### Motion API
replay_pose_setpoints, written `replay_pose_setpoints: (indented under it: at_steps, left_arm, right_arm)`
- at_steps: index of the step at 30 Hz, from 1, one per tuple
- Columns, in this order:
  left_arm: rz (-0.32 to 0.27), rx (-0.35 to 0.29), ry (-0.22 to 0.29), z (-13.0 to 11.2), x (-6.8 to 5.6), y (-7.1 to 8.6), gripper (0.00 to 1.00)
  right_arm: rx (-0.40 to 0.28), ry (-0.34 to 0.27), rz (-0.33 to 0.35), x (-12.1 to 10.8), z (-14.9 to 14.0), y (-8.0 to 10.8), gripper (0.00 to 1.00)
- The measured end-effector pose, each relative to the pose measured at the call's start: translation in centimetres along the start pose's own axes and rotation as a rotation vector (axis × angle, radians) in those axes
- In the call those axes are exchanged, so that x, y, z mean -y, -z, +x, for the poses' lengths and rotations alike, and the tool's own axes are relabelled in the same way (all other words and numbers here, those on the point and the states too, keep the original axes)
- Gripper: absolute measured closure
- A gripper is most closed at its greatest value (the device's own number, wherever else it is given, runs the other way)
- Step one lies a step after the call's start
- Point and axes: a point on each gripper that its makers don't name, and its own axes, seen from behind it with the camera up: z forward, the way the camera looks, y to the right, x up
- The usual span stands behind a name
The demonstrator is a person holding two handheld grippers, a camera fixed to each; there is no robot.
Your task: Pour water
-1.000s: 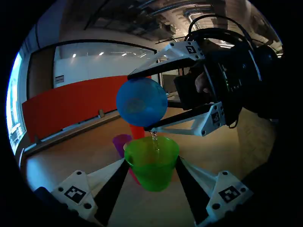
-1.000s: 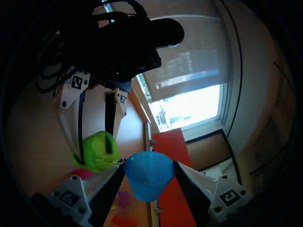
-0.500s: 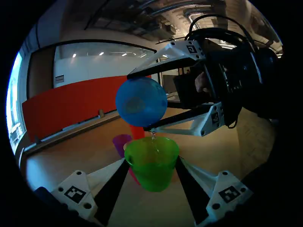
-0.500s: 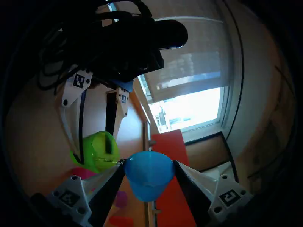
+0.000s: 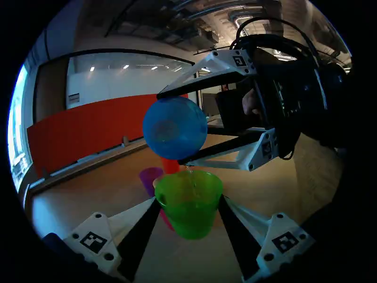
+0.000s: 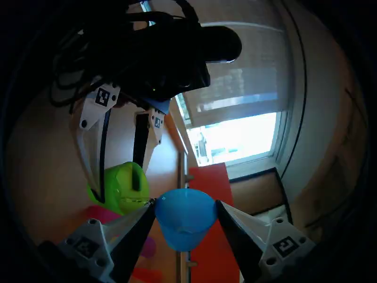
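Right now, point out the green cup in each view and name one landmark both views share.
Left gripper view: green cup sits bottom centre, directly below the tilted blue cup.
Right gripper view: green cup lies left of centre, up-left of the blue cup.
Shared landmark: the blue cup.

Left claw point(image 5: 188, 200) clamped on green cup point(image 5: 188, 219), right claw point(image 5: 173, 128) gripping tipped blue cup point(image 5: 169, 120) just above it, thin water trickle point(image 5: 190, 173) between

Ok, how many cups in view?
5: blue cup in right gripper, green cup in left gripper; purple cup, red cup, pink cup behind it. More may be hidden.
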Motion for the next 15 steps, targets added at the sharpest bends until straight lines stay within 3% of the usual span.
replay_pose_setpoints:
  at_steps: [15]
  left_arm:
    - [-0.001,-0.001,-0.001,0.0,0.0,0.0,0.15]
  right_arm:
    - [0.003,0.044,0.016,0.5,1.1,1.0,0.07]
